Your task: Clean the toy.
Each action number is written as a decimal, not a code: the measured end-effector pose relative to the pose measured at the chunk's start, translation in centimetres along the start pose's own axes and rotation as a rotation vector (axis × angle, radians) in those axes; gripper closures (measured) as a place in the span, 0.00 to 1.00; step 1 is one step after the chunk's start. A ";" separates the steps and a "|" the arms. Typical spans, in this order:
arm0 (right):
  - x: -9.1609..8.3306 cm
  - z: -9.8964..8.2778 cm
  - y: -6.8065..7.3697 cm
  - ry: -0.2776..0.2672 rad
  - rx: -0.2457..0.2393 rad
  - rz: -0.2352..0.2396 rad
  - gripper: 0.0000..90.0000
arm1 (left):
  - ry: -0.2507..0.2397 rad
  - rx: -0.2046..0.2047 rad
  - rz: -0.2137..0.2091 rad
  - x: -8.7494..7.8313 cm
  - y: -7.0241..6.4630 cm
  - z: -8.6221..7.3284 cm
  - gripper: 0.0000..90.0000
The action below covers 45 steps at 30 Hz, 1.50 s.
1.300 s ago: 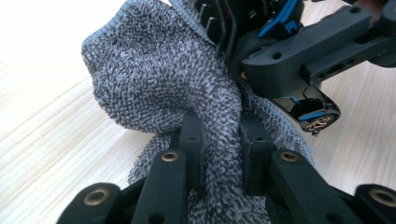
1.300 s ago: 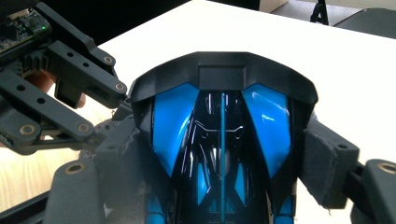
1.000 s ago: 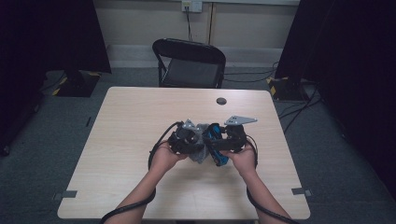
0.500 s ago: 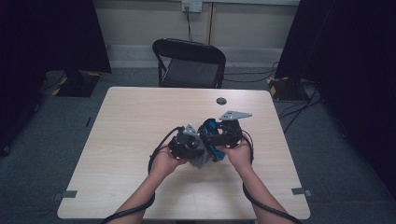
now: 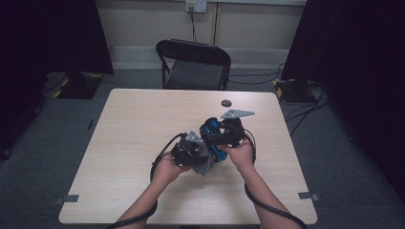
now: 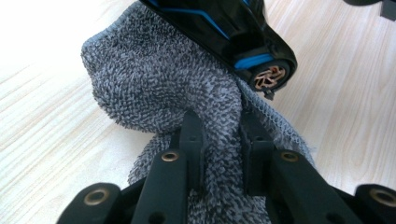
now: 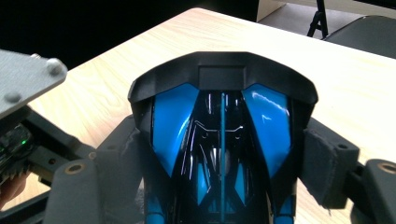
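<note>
A: While the blue and black toy car sits clamped between the right gripper's padded jaws, is it actually being wiped yet?

B: It looks so. From the left gripper view the grey towel lies right against the car's underside, next to a coppery wheel hub. The left gripper has its jaws pinched nearly together on a fold of that towel.

A: And the right jaws?

B: Spread fairly wide, one pad on each flank of the car body, holding it nose-away from the camera. Car and towel are both held up over the table, a little right of centre on the near half.

A: How far along would you say the cleaning is?

B: Somewhere in the middle, I'd judge. Cloth and car are in contact, but I can't tell how much has been rubbed; nothing has been set down yet.

A: Anything changed from a second earlier?

B: The right hand has lifted and shifted slightly, so the car rides a bit higher against the towel. The left hand has barely moved, and both grips are as before. The small dark disc near the far edge hasn't budged
</note>
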State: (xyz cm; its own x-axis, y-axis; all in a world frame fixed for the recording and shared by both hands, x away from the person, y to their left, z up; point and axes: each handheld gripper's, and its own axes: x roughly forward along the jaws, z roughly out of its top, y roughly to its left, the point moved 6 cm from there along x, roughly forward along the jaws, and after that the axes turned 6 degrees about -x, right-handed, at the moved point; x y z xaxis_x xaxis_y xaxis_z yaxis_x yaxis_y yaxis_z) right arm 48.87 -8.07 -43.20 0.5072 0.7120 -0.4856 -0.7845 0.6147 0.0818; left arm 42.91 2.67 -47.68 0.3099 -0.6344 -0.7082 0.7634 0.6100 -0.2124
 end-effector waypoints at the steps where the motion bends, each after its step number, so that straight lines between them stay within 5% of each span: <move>1: 0.0 0.0 0.0 0.001 0.000 -0.002 0.28 | 0.003 0.000 -0.004 0.1 -0.1 -0.1 0.83; 17: -0.1 1.0 -0.2 -0.003 -0.016 -0.010 0.28 | 0.012 0.016 -0.035 0.6 -0.9 -0.6 0.83; 39: -0.7 2.3 -1.0 -0.014 -0.018 -0.037 0.28 | 0.061 0.120 -0.076 0.5 -3.2 -1.4 0.83; 45: -1.1 1.9 -1.4 -0.010 -0.019 -0.042 0.28 | 0.061 0.123 -0.053 -0.6 -2.4 -1.5 0.83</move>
State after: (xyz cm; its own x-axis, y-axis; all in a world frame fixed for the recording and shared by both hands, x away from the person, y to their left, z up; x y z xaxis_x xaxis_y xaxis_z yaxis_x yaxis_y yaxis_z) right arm 50.13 -9.06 -41.14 0.5436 0.6891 -0.4792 -0.7690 0.6377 0.0447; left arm 40.09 2.33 -47.72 0.2355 -0.6318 -0.7385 0.8427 0.5112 -0.1686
